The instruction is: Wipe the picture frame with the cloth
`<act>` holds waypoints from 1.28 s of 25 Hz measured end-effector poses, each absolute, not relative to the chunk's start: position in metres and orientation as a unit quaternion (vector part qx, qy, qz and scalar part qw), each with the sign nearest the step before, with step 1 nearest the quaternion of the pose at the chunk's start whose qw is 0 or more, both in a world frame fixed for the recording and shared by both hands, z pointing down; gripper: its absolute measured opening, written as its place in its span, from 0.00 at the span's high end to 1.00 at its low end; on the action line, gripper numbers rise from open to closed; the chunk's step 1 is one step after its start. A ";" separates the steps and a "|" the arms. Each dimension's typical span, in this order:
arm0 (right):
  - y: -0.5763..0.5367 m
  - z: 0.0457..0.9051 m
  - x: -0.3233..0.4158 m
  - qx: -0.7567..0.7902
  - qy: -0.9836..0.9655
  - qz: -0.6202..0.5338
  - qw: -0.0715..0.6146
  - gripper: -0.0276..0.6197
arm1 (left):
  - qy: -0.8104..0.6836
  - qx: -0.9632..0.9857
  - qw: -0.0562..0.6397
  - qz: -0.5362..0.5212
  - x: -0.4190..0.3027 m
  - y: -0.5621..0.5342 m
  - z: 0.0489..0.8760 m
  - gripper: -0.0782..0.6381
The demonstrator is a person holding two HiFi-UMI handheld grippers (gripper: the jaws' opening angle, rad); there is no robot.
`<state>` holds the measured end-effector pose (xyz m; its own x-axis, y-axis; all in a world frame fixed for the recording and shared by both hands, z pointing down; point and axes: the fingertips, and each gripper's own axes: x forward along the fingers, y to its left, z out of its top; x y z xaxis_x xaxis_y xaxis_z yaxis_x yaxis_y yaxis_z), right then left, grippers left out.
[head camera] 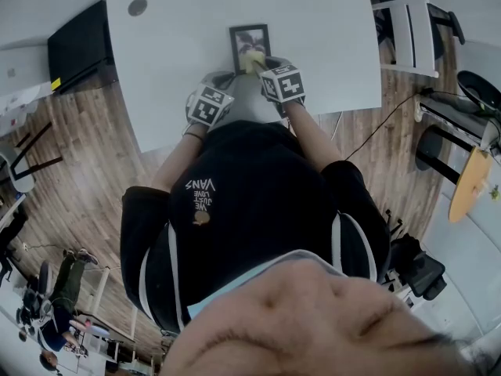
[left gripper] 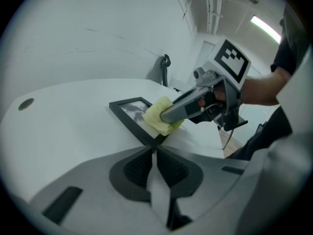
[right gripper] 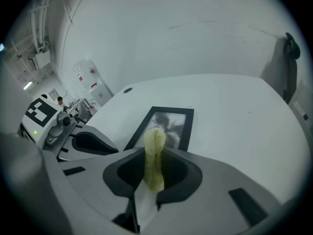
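Your right claw (right gripper: 154, 154) is closed tight on the yellow cloth (left gripper: 157, 114). The cloth stands bunched in a narrow fold between the claw's two halves and pokes out past the tips. You have it pressed down on the near end of the picture frame (head camera: 250, 44), where it covers the lower part of the photo. The frame is black and lies flat, photo side up, toward the middle of the white bench (head camera: 180, 61). The photo is black-and-white, and its subject is too blurred to name.

The halves of your left claw (left gripper: 155, 152) are together with nothing between them. Its tips sit right at the frame's near left corner; whether they touch the frame cannot be told. The two claws are just beside each other.

The only writing you can read is "VANS", in white on your black shirt (head camera: 258, 202), upside down in the head view. The smaller lines by it are too small to read. The marker cube (left gripper: 230, 60) on the right claw shows a black-and-white square pattern.
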<state>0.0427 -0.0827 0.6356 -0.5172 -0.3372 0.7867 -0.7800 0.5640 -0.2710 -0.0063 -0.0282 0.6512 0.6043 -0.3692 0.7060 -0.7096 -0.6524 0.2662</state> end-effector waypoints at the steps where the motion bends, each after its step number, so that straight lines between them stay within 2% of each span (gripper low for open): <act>1: -0.084 0.636 0.047 0.348 -0.810 0.316 0.351 0.85 | -0.316 0.853 0.271 0.313 -0.006 -0.028 0.651 0.86; 32: -0.099 0.634 0.117 0.400 -0.784 0.309 0.359 0.85 | -0.315 0.852 0.275 0.314 0.001 -0.028 0.650 0.86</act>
